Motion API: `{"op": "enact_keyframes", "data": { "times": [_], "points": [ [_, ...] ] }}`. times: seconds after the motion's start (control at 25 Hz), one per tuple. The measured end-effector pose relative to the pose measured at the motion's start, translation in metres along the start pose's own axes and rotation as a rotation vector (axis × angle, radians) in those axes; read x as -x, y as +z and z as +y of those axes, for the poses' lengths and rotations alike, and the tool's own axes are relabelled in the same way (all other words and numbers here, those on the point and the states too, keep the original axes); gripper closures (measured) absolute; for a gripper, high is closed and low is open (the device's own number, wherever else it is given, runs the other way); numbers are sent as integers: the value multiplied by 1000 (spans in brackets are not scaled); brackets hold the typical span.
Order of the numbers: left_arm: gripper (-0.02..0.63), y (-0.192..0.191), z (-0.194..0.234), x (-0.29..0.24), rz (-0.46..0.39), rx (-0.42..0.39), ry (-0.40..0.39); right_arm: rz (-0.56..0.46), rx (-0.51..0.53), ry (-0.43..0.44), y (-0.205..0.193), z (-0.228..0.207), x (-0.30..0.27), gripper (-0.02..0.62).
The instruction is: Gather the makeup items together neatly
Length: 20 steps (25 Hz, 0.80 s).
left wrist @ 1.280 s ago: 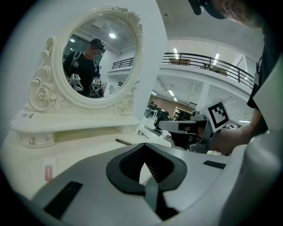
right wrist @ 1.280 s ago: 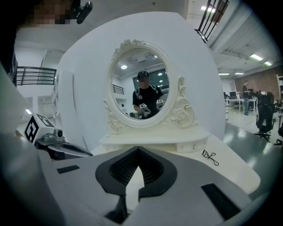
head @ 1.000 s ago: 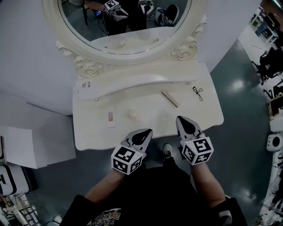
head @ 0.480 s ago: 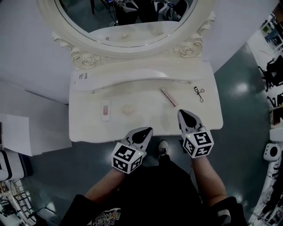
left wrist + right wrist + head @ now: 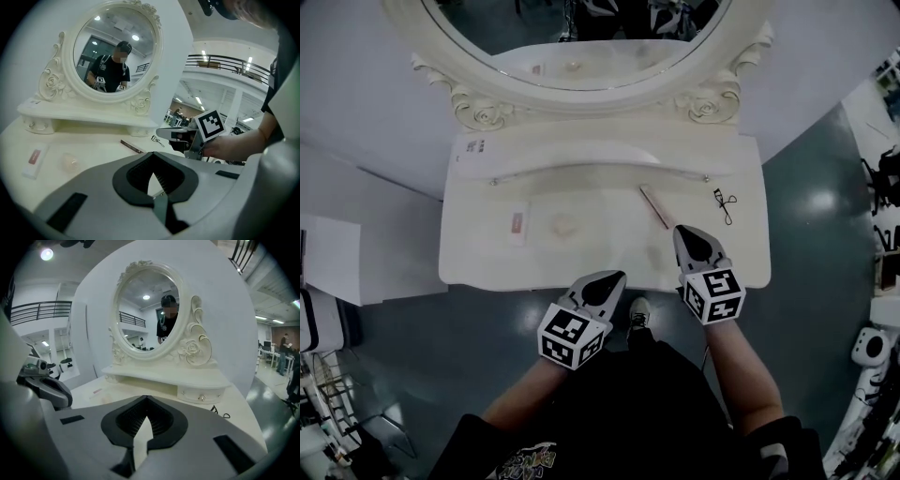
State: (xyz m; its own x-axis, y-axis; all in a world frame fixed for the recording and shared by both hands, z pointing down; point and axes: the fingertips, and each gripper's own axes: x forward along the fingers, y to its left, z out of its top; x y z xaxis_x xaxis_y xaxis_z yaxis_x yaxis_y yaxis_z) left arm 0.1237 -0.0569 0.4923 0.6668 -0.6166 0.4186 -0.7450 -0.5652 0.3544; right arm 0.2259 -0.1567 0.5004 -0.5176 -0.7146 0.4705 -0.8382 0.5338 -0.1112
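On the cream dressing table (image 5: 487, 262) lie a flat white packet with a pink label (image 5: 516, 224), a round pale puff (image 5: 563, 225), a slim brown-pink stick (image 5: 654, 206) and a black eyelash curler (image 5: 724, 204). My left gripper (image 5: 607, 283) hovers at the table's front edge, shut and holding nothing. My right gripper (image 5: 689, 238) is over the front right of the table, just near of the stick, also shut and holding nothing. In the left gripper view the packet (image 5: 35, 158), puff (image 5: 70, 162), stick (image 5: 131, 146) and curler (image 5: 157, 140) show ahead, with the right gripper (image 5: 161, 133) at the right.
An oval mirror in a carved cream frame (image 5: 487, 111) stands on a raised shelf with small drawers (image 5: 581, 167) at the back of the table. A white wall lies behind. Grey floor, a white box (image 5: 333, 262) at the left and equipment at the right surround the table.
Both grippers have moved forward and down toward the table, the right one further over the tabletop near the stick. The jaws stay shut.
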Motion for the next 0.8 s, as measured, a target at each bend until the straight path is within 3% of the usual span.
{"op": "enact_keyframes", "data": {
  "times": [0.36, 0.48, 0.8],
  "points": [
    [598, -5, 3, -4, 2, 38, 64, 171, 88, 66, -38, -19, -49, 559],
    [598, -8, 6, -1, 4, 50, 87, 229, 98, 94, -52, -22, -66, 467],
    [598, -15, 13, 10, 12, 67, 130, 322, 154, 87, -74, -33, -100, 460]
  ]
}}
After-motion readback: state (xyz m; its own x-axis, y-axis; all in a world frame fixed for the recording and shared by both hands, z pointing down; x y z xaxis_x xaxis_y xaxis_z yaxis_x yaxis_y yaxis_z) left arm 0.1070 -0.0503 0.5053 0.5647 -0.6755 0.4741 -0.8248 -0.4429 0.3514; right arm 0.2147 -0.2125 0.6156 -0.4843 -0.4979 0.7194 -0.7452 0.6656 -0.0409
